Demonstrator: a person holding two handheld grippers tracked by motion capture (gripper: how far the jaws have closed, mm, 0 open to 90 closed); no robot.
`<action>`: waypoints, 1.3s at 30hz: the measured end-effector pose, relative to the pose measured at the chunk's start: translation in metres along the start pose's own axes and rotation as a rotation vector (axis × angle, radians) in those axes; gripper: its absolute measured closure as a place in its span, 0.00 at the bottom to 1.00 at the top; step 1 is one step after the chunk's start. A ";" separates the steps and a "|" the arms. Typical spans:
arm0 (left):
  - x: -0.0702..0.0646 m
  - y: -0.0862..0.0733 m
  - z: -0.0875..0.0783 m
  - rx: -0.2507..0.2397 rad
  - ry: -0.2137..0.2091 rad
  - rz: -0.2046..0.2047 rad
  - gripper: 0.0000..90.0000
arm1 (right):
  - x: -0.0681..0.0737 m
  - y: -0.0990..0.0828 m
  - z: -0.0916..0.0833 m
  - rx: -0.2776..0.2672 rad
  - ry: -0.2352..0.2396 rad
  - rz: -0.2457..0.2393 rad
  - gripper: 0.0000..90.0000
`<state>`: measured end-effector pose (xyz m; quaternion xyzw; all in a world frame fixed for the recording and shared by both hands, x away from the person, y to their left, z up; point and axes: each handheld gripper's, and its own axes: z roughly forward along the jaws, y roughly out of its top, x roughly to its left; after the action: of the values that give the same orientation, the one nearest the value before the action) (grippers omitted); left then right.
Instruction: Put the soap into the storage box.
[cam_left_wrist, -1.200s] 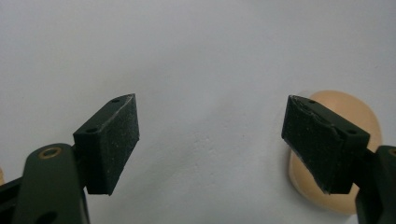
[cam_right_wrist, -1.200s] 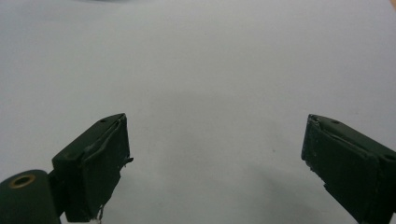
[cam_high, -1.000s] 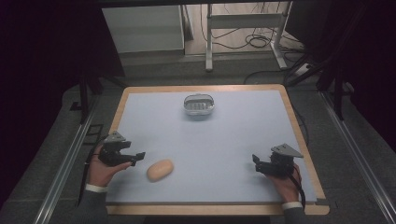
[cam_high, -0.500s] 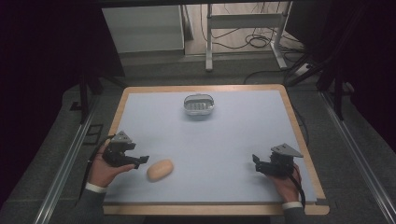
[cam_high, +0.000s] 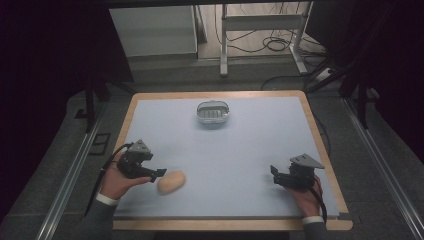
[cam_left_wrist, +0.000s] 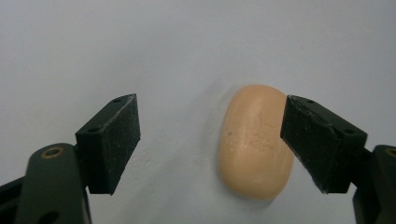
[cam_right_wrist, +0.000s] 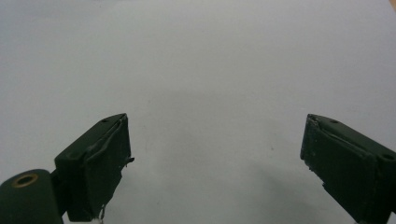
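A pale blue table (cam_high: 260, 165) with a wooden rim is seen from the high view; at its far middle a small clear container (cam_high: 213, 112) is set, well apart from both grippers; near the front left a tan oval bar of soap (cam_high: 171, 182) is laid flat on the surface. The left gripper (cam_high: 159, 173) is held just beside the soap, its jaws pointed at it; in the left gripper view the jaws are spread wide and nothing is gripped, the soap (cam_left_wrist: 254, 140) being placed between them but nearer the right-hand jaw, whose pad overlaps its edge; whether contact is made cannot be told. The right gripper (cam_high: 274, 175) is kept at the front right, wide open over bare table (cam_right_wrist: 201, 70). Compared with a second ago, the left gripper is brought closer to the soap; the right one is unchanged.
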<state>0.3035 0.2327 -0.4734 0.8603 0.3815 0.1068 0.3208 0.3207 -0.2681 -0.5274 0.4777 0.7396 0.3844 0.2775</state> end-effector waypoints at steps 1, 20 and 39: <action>-0.001 0.000 0.001 0.004 -0.004 0.001 0.22 | 0.000 0.000 0.000 0.000 0.000 0.001 0.10; -0.016 0.002 0.025 0.091 -0.053 0.039 0.22 | 0.000 0.000 0.000 0.003 0.002 0.009 0.10; -0.026 0.003 0.050 0.197 -0.086 0.092 0.23 | 0.000 0.000 0.000 0.006 -0.002 0.011 0.10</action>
<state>0.3086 0.1884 -0.5085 0.9080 0.3364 0.0464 0.2455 0.3213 -0.2683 -0.5276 0.4831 0.7377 0.3833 0.2749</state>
